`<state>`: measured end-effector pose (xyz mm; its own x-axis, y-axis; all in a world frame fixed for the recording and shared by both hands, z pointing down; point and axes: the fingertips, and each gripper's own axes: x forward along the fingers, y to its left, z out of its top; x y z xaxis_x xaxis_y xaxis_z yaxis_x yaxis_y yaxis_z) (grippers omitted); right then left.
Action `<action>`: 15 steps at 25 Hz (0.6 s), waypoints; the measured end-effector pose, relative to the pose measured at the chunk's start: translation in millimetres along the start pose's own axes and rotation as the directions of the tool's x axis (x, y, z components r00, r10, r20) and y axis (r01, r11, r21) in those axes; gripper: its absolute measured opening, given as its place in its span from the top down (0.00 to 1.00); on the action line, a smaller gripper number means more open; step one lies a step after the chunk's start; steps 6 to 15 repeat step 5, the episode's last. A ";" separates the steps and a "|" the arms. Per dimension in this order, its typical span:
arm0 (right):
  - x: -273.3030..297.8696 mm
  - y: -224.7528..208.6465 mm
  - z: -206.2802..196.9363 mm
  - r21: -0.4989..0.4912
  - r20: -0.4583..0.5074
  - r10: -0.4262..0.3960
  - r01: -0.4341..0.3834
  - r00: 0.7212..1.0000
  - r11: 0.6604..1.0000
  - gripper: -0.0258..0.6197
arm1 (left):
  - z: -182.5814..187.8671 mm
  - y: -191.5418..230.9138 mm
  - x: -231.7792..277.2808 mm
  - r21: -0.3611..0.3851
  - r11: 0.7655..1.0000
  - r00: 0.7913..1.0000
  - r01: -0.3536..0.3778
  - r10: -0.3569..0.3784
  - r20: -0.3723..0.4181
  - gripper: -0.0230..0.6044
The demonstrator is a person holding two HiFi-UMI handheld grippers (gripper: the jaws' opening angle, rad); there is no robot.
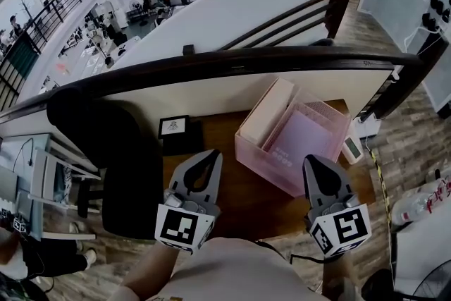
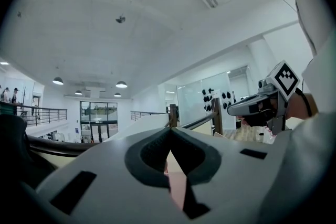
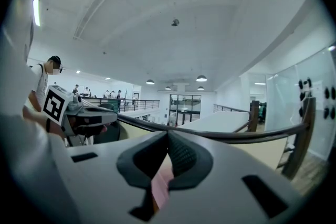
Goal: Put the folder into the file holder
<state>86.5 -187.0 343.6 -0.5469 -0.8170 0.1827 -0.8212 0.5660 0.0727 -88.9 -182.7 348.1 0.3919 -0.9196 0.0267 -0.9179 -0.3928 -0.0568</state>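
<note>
**Head view.** The pink file holder (image 1: 248, 146) sits on the wooden desk (image 1: 236, 190). Both grippers are on its near side, low in frame.
- The left gripper (image 1: 212, 154) is near-left of the holder and clear of it. Its jaws are pressed together with nothing between them.
- The right gripper (image 1: 311, 160) is also closed and empty. Its tip overlaps the holder's near-right edge in the picture, and I can't tell if it touches.
- The folder (image 1: 304, 139) is a flat lilac-pink panel lying in the holder's wide compartment, beyond both tips and held by neither.
- A cream slab (image 1: 268, 111) fills the holder's left compartment. I can't tell whether it is a folder or a divider.
- A black chair (image 1: 116, 151) stands well left of the holder.

**Left gripper view.** The left gripper (image 2: 170, 129) has its tips shut and meeting in a point. A pink sliver (image 2: 177, 189) shows through the gap beneath them, and I can't say whether it is holder or folder. The right gripper (image 2: 233, 108) shows to the right, partly cut off by a sleeve.

**Right gripper view.** The right gripper (image 3: 168, 132) has its tips together and nothing gripped. A pink strip (image 3: 160, 187) shows below them, too narrow to identify. The left gripper (image 3: 107, 118) is at frame left.
</note>
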 end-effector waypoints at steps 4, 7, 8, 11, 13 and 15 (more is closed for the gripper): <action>-6.0 -2.0 2.2 0.018 0.043 -0.033 0.032 0.999 0.999 0.96 | -5.2 -2.4 -1.2 -0.006 1.000 1.000 0.011 -0.011 -0.015 0.96; -7.9 -3.3 3.5 0.026 0.059 -0.045 0.044 0.997 0.999 0.96 | -6.5 -2.5 -1.9 -0.008 1.000 1.000 0.013 -0.013 -0.017 0.96; -7.9 -3.3 3.5 0.026 0.059 -0.045 0.044 0.997 0.999 0.96 | -6.5 -2.5 -1.9 -0.008 1.000 1.000 0.013 -0.013 -0.017 0.96; -7.9 -3.3 3.5 0.026 0.059 -0.045 0.044 0.997 0.999 0.96 | -6.5 -2.5 -1.9 -0.008 1.000 1.000 0.013 -0.013 -0.017 0.96; -7.9 -3.3 3.5 0.026 0.059 -0.045 0.044 0.997 0.999 0.96 | -6.5 -2.5 -1.9 -0.008 1.000 1.000 0.013 -0.013 -0.017 0.96; -7.9 -3.3 3.5 0.026 0.059 -0.045 0.044 0.997 0.999 0.96 | -6.5 -2.5 -1.9 -0.008 1.000 1.000 0.013 -0.013 -0.017 0.96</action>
